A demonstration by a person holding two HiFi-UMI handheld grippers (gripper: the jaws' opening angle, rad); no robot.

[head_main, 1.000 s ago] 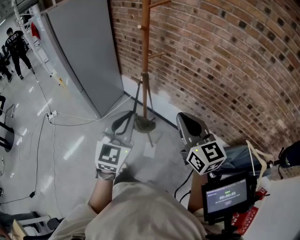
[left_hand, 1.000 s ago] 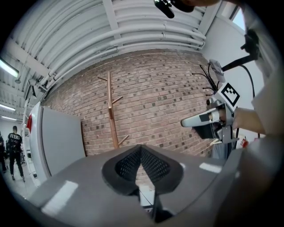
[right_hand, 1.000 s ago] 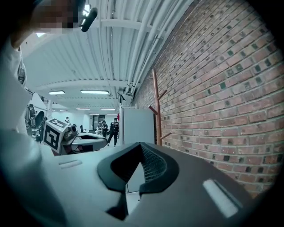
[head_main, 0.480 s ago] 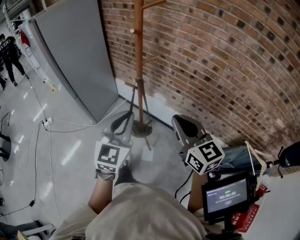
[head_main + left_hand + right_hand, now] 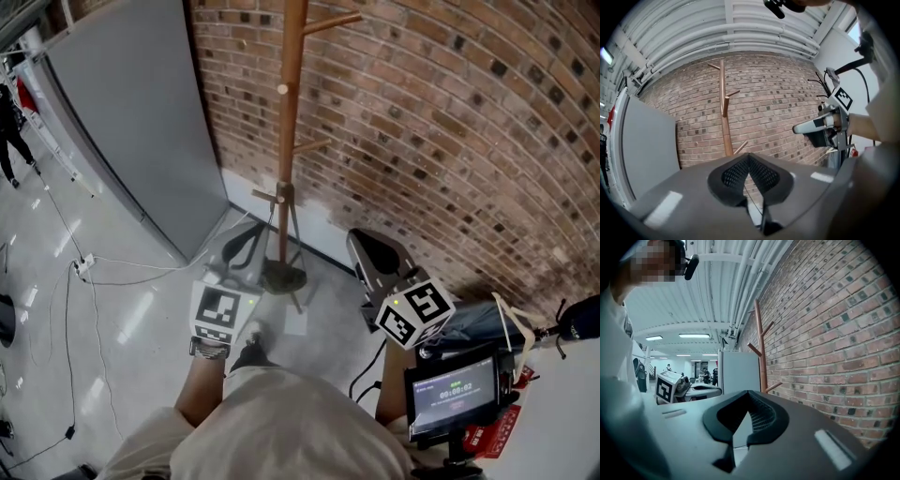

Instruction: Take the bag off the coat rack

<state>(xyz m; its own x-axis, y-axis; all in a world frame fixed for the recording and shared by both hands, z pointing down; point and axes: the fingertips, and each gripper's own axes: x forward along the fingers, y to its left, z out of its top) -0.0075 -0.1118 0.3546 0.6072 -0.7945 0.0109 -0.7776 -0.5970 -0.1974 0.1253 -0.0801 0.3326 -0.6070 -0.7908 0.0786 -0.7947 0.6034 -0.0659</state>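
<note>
Head view: coat rack stands far, against the brick wall, with a grey panel at its left. I see open floor between its base and me. What looks like the bag lies near right.

Left gripper view: left gripper is closed on nothing.

Right gripper view: right gripper is likewise closed and empty, with the wall close on its right.

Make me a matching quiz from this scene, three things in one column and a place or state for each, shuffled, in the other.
Things:
1. tall wooden coat rack
2. flat grey panel
3. small black screen
Places or states:
A. lit, at the head view's bottom right
B. before the red brick wall, pegs bare
C. left of the rack
Pairs: 1-B, 2-C, 3-A.
</note>
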